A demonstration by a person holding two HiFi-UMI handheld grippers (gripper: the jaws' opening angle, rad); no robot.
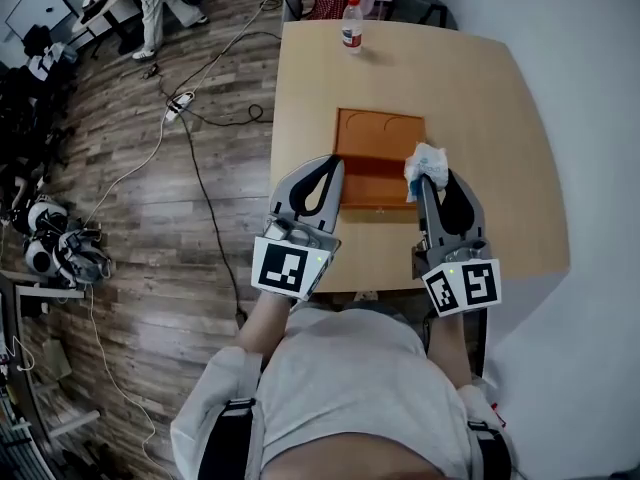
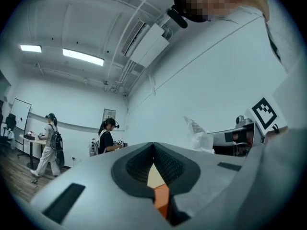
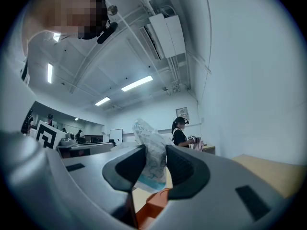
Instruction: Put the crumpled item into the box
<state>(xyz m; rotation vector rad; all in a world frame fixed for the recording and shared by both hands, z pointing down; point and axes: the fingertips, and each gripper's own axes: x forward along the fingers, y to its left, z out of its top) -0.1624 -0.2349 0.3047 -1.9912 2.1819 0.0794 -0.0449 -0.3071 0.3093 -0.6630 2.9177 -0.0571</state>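
The left gripper [image 1: 328, 163] is hovering over the desk's [image 1: 490, 98] near edge, its jaws clenched together on nothing. The right gripper [image 1: 436, 176] is grasping the crumpled wrapper [image 1: 424, 161] in its jaws, above the right edge of the orange box [image 1: 372, 133]. A bottle [image 1: 351, 26] is standing farther back.

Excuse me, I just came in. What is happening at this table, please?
A person holds a gripper in each hand over a wooden table. The right gripper has its jaws closed on a crumpled white item, held at the right edge of the orange box. The item is not yet in the box. The left gripper hangs near the box's left side, jaws together, nothing between them. A bottle stands at the table's far edge.
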